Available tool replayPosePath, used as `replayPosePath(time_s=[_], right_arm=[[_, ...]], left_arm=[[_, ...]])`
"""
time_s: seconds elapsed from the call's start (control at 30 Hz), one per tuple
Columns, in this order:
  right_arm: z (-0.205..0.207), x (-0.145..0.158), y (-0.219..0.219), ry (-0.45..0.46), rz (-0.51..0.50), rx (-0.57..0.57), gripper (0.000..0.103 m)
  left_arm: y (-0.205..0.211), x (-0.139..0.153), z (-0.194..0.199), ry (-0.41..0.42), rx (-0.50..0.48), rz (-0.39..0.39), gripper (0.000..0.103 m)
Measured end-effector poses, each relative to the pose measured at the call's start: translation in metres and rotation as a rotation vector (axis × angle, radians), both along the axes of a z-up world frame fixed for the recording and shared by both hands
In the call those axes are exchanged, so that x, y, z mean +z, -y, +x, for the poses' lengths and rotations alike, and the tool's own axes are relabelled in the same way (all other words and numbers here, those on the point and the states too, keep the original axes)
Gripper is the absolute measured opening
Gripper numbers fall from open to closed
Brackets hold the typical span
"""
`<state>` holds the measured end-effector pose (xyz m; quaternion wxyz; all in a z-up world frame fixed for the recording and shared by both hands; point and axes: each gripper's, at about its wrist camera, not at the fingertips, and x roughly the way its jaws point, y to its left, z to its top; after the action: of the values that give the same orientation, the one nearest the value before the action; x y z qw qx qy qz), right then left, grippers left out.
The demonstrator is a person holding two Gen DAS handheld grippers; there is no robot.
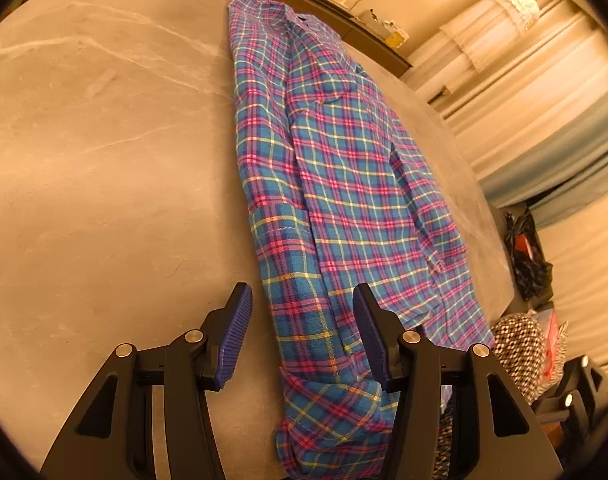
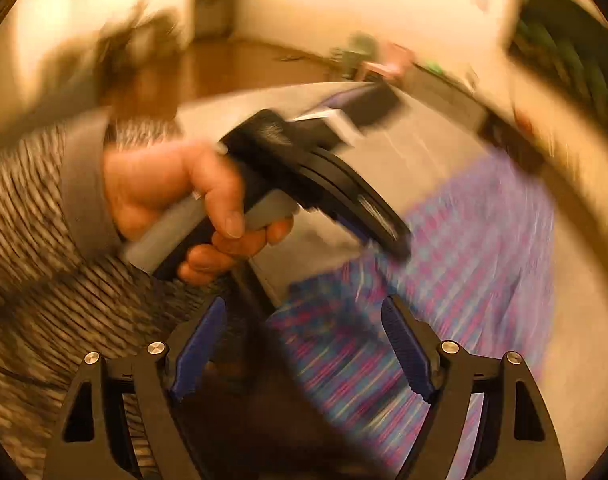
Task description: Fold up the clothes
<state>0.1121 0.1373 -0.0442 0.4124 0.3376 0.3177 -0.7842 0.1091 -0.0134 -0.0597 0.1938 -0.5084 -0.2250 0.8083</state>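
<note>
A blue, pink and yellow plaid shirt (image 1: 336,168) lies lengthwise on the grey table (image 1: 103,140), both sleeves folded in, collar at the far end. My left gripper (image 1: 301,300) is open and empty, just above the shirt's near hem, which hangs over the table edge. The right wrist view is blurred by motion. My right gripper (image 2: 304,312) is open and empty above the shirt (image 2: 464,248). The person's left hand (image 2: 191,204) holds the left gripper's handle (image 2: 304,168) in that view.
The table's right edge (image 1: 484,200) runs close beside the shirt. A black bag (image 1: 528,256) and a checked fabric item (image 1: 516,344) lie past that edge. A sideboard with small items (image 1: 344,4) stands behind the table. The person's knit sleeve (image 2: 43,240) fills the left.
</note>
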Motion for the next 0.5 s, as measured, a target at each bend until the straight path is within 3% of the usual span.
replayPosePath(time_s=[0.03,0.07,0.1,0.13,0.27,0.5], right_arm=[[-0.006,-0.008,0.012,-0.029,0.070,0.030,0.080],[-0.013,-0.021,0.020,-0.022,0.124,0.054,0.068],[-0.020,-0.034,0.028,-0.014,0.178,0.077,0.020],[-0.027,-0.044,0.032,0.016,0.231,0.092,0.001],[-0.009,-0.033,0.019,0.055,0.224,0.181,0.002],[0.018,-0.040,-0.013,0.060,0.342,0.160,0.003]], left_arm=[[0.001,-0.002,-0.001,0.000,-0.003,0.008,0.055],[0.002,-0.003,-0.002,0.001,-0.006,0.015,0.054],[0.002,-0.004,-0.004,-0.003,-0.015,0.012,0.054],[0.001,-0.004,-0.004,-0.007,-0.021,0.006,0.054],[0.000,-0.005,-0.012,-0.027,-0.016,-0.039,0.041],[-0.010,-0.005,-0.019,-0.021,-0.040,-0.055,0.041]])
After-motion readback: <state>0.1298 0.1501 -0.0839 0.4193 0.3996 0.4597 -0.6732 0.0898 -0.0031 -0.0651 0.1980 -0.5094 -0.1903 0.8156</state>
